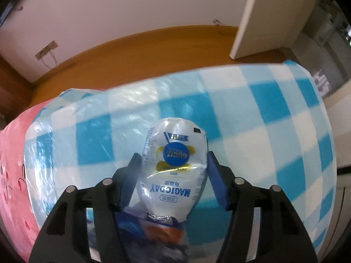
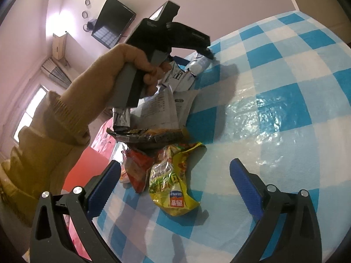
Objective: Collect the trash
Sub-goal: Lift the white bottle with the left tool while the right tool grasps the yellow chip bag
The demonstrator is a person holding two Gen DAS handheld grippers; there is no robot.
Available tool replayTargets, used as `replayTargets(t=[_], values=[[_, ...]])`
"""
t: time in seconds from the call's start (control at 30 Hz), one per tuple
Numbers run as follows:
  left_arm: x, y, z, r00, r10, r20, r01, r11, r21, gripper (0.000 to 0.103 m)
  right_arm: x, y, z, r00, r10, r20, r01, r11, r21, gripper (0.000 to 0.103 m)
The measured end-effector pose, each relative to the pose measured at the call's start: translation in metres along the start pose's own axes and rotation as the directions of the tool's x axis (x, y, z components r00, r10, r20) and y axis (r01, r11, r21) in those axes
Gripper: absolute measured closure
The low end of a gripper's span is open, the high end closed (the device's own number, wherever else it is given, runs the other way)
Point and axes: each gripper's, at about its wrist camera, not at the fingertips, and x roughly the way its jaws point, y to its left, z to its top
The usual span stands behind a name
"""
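A white MAGICDAY pouch (image 1: 173, 171) lies on the blue-and-white checked tablecloth (image 1: 252, 118). The blue pads of my left gripper (image 1: 173, 160) press on both its sides, creasing it. Under its near end lies a blue and orange wrapper (image 1: 162, 230). In the right wrist view a hand in a tan sleeve (image 2: 72, 100) holds the left gripper (image 2: 208, 53) at the far table edge, over that pouch (image 2: 198, 63). A pile of trash lies there: white wrappers (image 2: 162, 107), a dark wrapper (image 2: 149, 135), a red one (image 2: 136, 171) and a yellow one (image 2: 171, 182). My right gripper (image 2: 175, 163) hangs open, short of the yellow wrapper.
A pink cloth (image 1: 13, 164) covers the surface left of the table. Beyond the table edge are a wood floor (image 1: 136, 52), a white door (image 1: 263, 17) and a wall socket (image 1: 46, 50). A dark screen (image 2: 114, 26) hangs on the wall. Bare tablecloth (image 2: 285, 109) stretches to the right.
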Motion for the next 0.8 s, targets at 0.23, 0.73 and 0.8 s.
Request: replayTargets(t=[0.23,0.73,0.8], values=[[-0.027,-0.028,-0.032,0.996,-0.079,0.032,0.077,0.996,0.038,0.042,0.011,0.023,-0.007,0.998,0.003,-0.055,-0.009,0.993,-0.116,0.008],[-0.102,-0.004,-0.069,0.953,-0.227,0.202,0.234,0.972,-0.012,0.042,0.033,0.057,-0.027,0.969,-0.232,-0.088,0.185,0.912,-0.366,0.044],[-0.108,0.001,-0.076,0.945,-0.247,0.215,0.257,0.966,-0.015,0.042,0.035,0.061,-0.034,0.964,-0.253,-0.078,0.205,0.9,-0.384,0.048]])
